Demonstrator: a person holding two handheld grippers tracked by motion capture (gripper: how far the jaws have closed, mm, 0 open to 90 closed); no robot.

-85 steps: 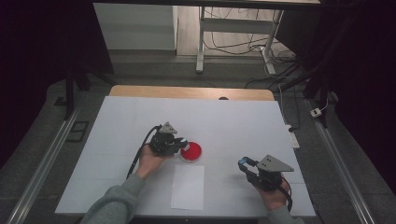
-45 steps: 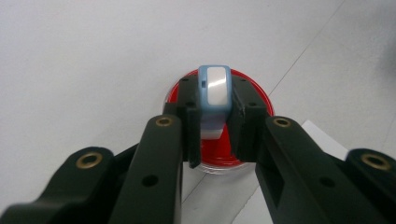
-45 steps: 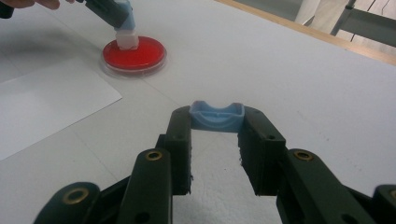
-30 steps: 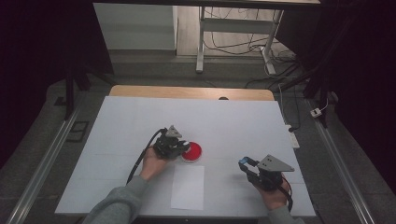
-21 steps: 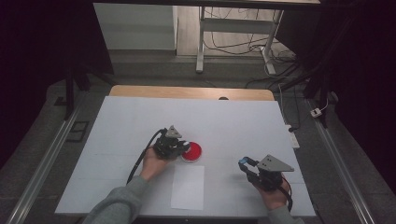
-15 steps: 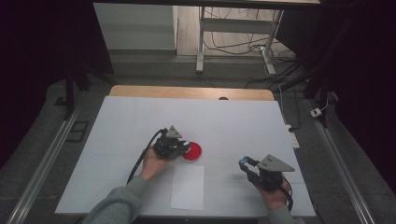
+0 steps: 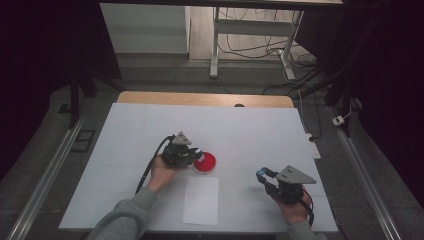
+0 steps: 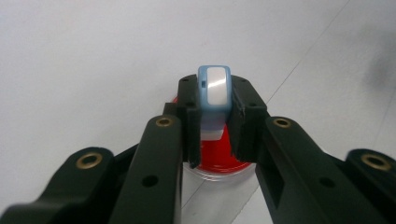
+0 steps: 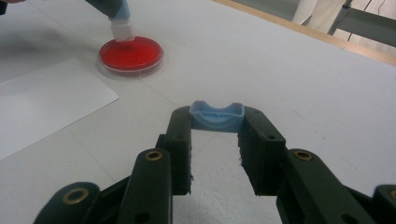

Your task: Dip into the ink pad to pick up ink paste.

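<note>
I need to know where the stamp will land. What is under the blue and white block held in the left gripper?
Under the blue and white block, clamped in the left gripper, lies the round clear dish of red liquid. The jaws cover the dish's sides, and whether the block's white tip touches the red cannot be told.

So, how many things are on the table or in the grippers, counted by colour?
Red: 1, the dish.
Blue: 2, the stamp in the left gripper and the cap in the right gripper.
White: 1, the paper.
Total: 4.
</note>
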